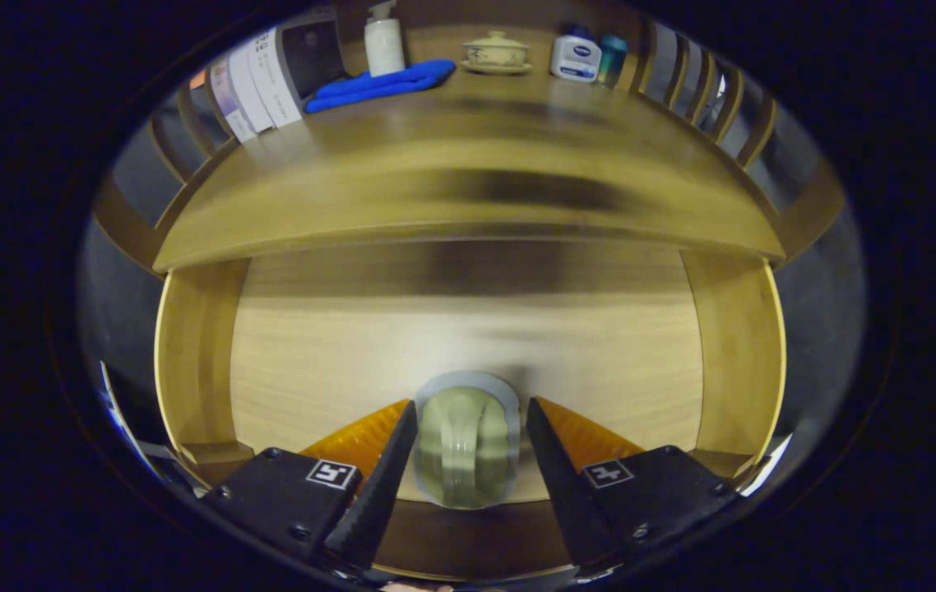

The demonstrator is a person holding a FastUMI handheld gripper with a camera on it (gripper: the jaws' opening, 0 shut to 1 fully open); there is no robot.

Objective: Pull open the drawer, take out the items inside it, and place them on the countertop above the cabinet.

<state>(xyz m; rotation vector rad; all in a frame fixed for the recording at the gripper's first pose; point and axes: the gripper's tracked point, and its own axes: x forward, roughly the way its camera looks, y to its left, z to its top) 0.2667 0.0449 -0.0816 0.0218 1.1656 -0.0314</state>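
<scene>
Pale green glazed ceramic cup (465, 448) in open wooden drawer (468, 337): likely rigid, slippery, breakable. Gripper (468, 440) spread, fingers flanking cup sides; pinch mid-body.

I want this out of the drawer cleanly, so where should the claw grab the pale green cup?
Grip the pale green cup across its rounded sides, coming from above. It sits between the claw fingers on the drawer floor, with gaps either side.
</scene>
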